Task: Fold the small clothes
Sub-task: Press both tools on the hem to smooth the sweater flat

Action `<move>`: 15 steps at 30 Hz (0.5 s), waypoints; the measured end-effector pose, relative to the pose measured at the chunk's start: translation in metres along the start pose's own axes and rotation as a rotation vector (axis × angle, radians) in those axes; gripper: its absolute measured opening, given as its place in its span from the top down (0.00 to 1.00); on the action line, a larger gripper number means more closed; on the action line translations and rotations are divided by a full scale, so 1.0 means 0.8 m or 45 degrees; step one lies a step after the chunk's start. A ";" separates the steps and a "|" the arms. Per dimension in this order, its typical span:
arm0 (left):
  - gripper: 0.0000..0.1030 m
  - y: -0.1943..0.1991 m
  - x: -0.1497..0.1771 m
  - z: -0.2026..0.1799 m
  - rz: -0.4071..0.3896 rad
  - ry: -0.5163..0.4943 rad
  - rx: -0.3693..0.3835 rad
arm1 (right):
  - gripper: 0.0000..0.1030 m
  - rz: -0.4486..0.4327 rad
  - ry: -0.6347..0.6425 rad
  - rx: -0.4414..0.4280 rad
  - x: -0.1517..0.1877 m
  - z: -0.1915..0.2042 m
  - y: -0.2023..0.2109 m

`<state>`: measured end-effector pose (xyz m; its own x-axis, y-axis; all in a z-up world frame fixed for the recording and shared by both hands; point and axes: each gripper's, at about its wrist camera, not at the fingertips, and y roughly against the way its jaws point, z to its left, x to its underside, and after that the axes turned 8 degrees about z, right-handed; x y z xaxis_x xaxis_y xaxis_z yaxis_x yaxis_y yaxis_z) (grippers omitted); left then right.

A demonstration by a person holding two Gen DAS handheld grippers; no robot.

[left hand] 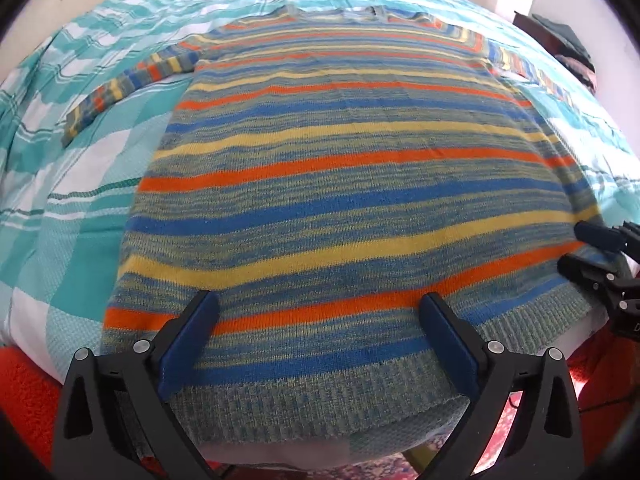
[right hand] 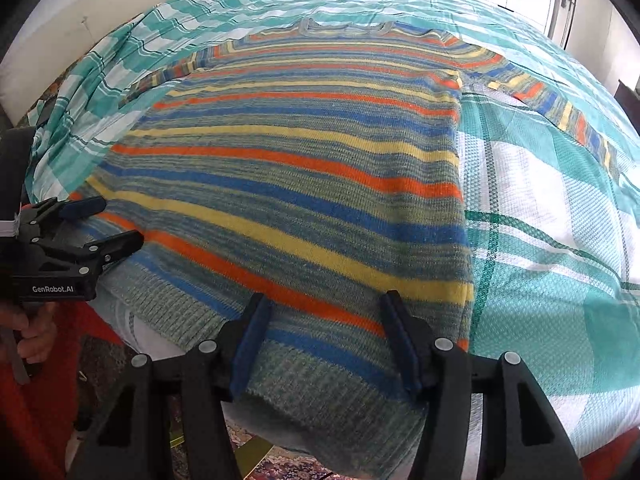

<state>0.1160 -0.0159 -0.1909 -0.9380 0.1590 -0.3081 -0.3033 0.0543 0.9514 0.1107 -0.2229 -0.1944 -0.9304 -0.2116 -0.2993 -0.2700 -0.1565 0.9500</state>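
Observation:
A striped knit sweater [left hand: 344, 160] in blue, orange, yellow and grey-green lies flat on the bed, hem toward me, both sleeves spread out to the sides. It also shows in the right wrist view [right hand: 304, 184]. My left gripper [left hand: 320, 304] is open, its jaws above the hem at the sweater's left part. My right gripper [right hand: 326, 304] is open over the hem near the sweater's right edge. Each gripper shows in the other's view: the right gripper [left hand: 576, 248] and the left gripper [right hand: 120, 220], both open.
The bed is covered with a teal and white checked sheet [left hand: 80, 184], also in the right wrist view [right hand: 552, 216]. A red rug [left hand: 24, 392] lies on the floor below the bed edge. Dark clothes [left hand: 568, 48] sit at the far right.

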 end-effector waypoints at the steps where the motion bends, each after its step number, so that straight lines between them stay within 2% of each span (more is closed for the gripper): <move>1: 0.02 0.002 0.005 0.002 0.000 -0.001 0.001 | 0.43 -0.004 -0.001 0.000 0.000 0.000 0.000; 15: 0.01 0.004 0.006 0.000 0.034 0.005 -0.015 | 0.42 -0.020 -0.020 0.007 0.004 0.000 0.003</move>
<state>0.1102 -0.0147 -0.1894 -0.9464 0.1562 -0.2826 -0.2801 0.0383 0.9592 0.1072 -0.2240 -0.1927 -0.9298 -0.1936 -0.3129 -0.2861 -0.1543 0.9457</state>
